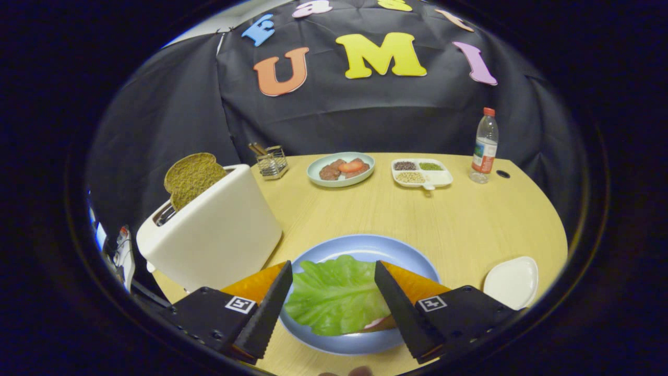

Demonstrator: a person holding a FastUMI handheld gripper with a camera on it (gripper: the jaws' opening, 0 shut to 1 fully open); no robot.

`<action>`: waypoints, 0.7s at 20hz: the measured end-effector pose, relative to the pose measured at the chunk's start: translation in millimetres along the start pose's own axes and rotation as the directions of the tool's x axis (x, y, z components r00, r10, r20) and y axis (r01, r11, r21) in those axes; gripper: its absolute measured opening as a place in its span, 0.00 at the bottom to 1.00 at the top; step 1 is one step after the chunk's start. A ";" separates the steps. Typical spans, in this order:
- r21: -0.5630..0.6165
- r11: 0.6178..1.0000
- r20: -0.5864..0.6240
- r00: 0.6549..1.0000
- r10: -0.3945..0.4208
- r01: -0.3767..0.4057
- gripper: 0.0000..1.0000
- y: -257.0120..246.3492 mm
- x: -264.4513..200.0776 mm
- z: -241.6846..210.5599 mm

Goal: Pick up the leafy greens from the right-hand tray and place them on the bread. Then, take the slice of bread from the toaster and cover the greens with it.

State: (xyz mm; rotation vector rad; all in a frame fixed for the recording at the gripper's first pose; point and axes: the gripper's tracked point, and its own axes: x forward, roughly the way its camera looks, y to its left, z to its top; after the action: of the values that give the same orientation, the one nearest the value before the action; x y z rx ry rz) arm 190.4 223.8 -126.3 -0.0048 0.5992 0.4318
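A green lettuce leaf (334, 295) lies on a slice of bread, whose brown edge (383, 324) peeks out under the leaf, on a light blue plate (365, 248). My gripper (333, 271) hovers above the plate, open, its black fingers (271, 308) spread to either side of the leaf without touching it. To the left stands a white toaster (219, 230) with a brown slice of bread (190, 177) sticking up out of its slot.
A small white tray (512, 282) sits right of the plate. Farther back on the wooden table (469, 224) are a plate of meat and tomato (341, 168), a divided dish of grains (421, 172), a water bottle (484, 146) and a wire holder (272, 162).
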 end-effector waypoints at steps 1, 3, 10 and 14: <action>-0.001 1.000 0.024 1.000 -0.016 0.016 0.96 -3.0 -4.8 5.0; -0.006 0.999 0.080 0.995 -0.052 0.053 0.96 -7.1 -17.4 17.4; 0.014 0.991 0.287 0.948 -0.134 0.136 0.96 14.1 -87.2 69.7; 0.020 0.988 0.386 0.910 -0.152 0.156 0.96 51.3 -119.8 101.8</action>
State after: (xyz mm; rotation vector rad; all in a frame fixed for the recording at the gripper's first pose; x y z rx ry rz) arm 137.1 236.5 29.7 0.0217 0.2035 0.2712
